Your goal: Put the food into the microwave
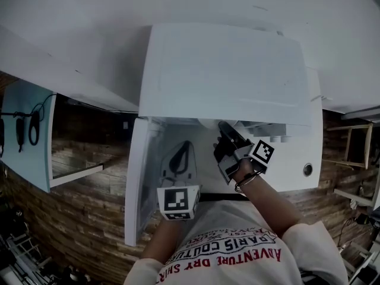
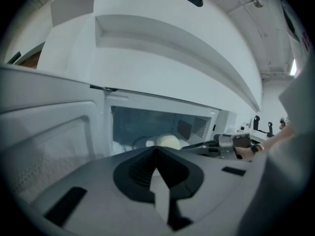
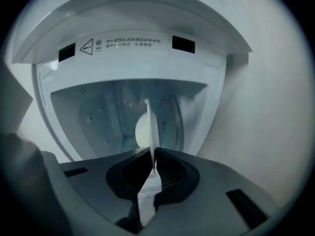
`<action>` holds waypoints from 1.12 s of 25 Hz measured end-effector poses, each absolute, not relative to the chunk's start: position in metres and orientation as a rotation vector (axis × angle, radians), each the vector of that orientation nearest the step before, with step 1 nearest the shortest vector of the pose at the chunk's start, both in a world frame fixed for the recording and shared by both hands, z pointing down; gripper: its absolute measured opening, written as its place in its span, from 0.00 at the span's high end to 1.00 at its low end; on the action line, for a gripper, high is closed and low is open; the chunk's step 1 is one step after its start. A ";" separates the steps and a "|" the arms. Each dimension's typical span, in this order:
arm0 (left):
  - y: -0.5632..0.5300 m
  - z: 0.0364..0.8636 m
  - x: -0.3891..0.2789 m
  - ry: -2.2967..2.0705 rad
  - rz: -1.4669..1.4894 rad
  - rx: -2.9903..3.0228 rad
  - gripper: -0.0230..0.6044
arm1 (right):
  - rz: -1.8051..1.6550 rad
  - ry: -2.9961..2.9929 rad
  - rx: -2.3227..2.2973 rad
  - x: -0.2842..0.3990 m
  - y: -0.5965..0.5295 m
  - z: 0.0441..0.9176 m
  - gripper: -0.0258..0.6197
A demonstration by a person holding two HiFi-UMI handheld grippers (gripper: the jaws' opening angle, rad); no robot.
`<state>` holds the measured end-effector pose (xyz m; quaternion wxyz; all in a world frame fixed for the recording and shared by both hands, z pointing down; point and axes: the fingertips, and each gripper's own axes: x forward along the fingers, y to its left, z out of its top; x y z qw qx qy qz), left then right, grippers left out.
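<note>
Right gripper view: right gripper (image 3: 152,151) pinches narrow on the rim of a thin white plate (image 3: 149,124); just past its tips the pale bun (image 3: 141,131) sits on that plate, at the mouth of the microwave (image 3: 98,117); judged best to keep the plate level, ease deeper, and lower it onto the glass turntable (image 3: 173,116) beyond before releasing; left gripper (image 2: 155,149), jaws together on nothing, hangs outside.

A white T-shirt (image 1: 237,251) with red and dark lettering, lower centre; a thin bracelet (image 1: 242,184) on the right wrist. Grey left gripper (image 1: 183,148) and right gripper (image 1: 224,128) each bear a black-and-white marker cube (image 1: 178,202).
</note>
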<state>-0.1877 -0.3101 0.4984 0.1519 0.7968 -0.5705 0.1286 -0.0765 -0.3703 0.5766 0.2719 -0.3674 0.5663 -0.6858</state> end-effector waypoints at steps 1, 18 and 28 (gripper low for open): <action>-0.310 0.500 -0.187 -1.632 0.373 2.288 0.95 | -1.841 1.515 -1.000 -0.075 -0.373 0.580 0.92; -0.304 0.521 -0.186 -1.566 0.437 2.257 0.95 | -1.792 1.502 -1.035 -0.090 -0.410 0.593 0.91; -0.300 0.526 -0.187 -1.544 0.456 2.258 0.95 | -1.810 1.625 -1.131 -0.098 -0.410 0.591 0.90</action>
